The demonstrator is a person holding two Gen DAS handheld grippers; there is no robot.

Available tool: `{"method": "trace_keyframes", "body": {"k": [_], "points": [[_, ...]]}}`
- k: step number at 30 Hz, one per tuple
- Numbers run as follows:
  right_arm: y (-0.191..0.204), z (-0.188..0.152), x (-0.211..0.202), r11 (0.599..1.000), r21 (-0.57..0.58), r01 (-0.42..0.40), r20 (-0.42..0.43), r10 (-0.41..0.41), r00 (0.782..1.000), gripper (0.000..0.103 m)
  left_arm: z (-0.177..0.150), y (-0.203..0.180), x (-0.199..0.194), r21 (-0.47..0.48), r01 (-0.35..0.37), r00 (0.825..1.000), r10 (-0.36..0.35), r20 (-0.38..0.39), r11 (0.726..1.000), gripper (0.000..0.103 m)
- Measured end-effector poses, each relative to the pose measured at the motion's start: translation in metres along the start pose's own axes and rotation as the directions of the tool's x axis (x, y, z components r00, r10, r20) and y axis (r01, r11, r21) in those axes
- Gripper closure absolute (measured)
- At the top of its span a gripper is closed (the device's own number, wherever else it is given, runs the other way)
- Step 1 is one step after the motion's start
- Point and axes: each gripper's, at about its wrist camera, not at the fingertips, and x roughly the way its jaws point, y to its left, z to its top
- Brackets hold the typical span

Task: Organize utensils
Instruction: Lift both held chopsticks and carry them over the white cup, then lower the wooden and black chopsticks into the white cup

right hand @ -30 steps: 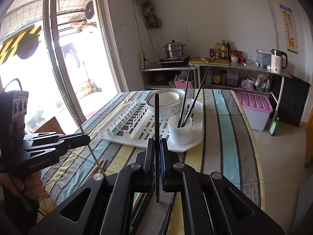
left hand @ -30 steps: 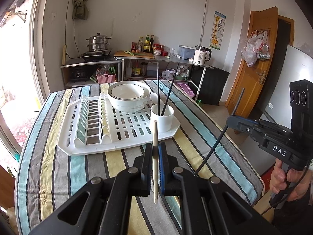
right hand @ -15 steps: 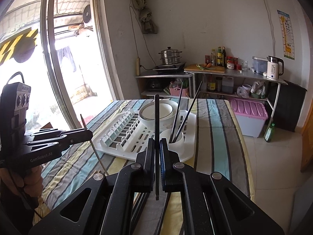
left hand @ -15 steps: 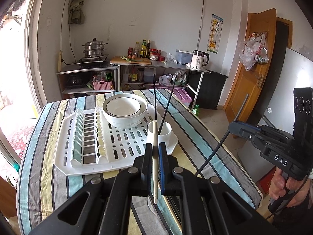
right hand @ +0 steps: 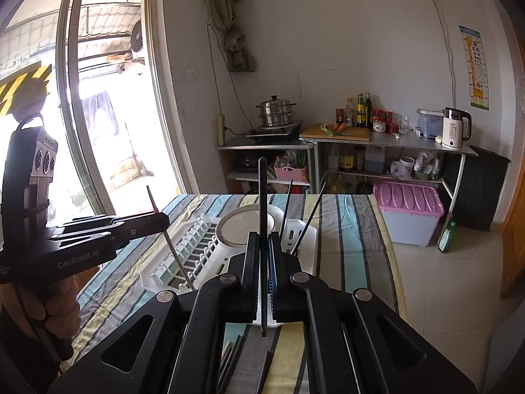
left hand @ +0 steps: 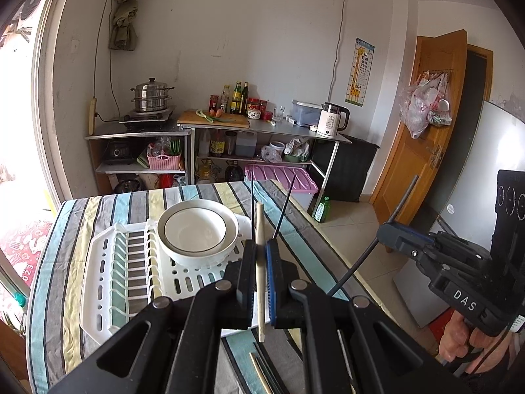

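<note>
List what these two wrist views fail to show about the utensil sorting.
- White cup holding the two black chopsticks: hidden in both views behind each camera's own gripper.
- Loose chopsticks on the tablecloth: cut off by the right gripper's body; count unclear.
- Dish rack near edge: hidden in the left view by the left gripper.

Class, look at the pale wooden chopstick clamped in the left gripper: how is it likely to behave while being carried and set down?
The pale wooden chopstick looks thin and straight, so it is probably stiff and light. The left gripper pinches it at mid-length only, so it may pivot if bumped. It looks round, so it would likely roll on the striped tablecloth unless dropped upright beside the black chopsticks.
</note>
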Motion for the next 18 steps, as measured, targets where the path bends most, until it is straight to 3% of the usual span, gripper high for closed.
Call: {"method": "trace_keyframes", "body": {"k": [9, 18], "points": [[-0.009, 0.022, 0.026, 1.000, 0.013, 0.006, 0.015, -0.006, 1.000, 0.098, 0.031, 0.004, 0.029, -0.010, 0.004, 1.000, -0.003, 0.020, 1.000, 0.096], [-0.019, 0.026, 0.055, 0.999, 0.037, 0.005, -0.001, -0.005, 1.000, 0.098, 0.035, 0.014, 0.066, -0.022, -0.005, 1.000, 0.005, -0.005, 1.000, 0.096]]}}
